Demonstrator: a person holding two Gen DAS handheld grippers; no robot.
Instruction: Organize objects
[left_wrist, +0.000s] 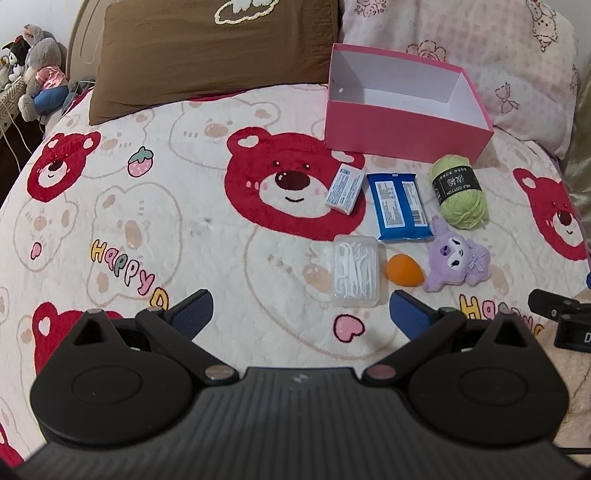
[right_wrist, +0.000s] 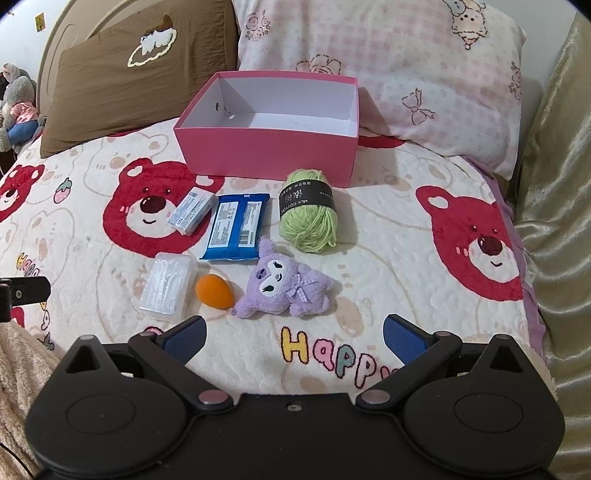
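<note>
An empty pink box (left_wrist: 402, 127) (right_wrist: 269, 151) stands on the bed by the pillows. In front of it lie a small white-blue packet (left_wrist: 345, 188) (right_wrist: 192, 210), a blue wipes pack (left_wrist: 400, 206) (right_wrist: 234, 227), a green yarn ball (left_wrist: 460, 192) (right_wrist: 308, 210), a clear floss-pick case (left_wrist: 356, 275) (right_wrist: 168, 290), an orange sponge egg (left_wrist: 404, 269) (right_wrist: 214, 291) and a purple plush (left_wrist: 458, 264) (right_wrist: 284, 291). My left gripper (left_wrist: 301, 312) is open and empty, just short of the floss case. My right gripper (right_wrist: 293, 336) is open and empty, just short of the plush.
A bear-print blanket (left_wrist: 184, 221) (right_wrist: 406, 258) covers the bed. A brown pillow (left_wrist: 207, 51) (right_wrist: 140, 81) and a pink pillow (left_wrist: 498, 55) (right_wrist: 406, 74) lean at the head. Stuffed toys (left_wrist: 37, 70) sit at the far left. Gold fabric (right_wrist: 554, 240) borders the right.
</note>
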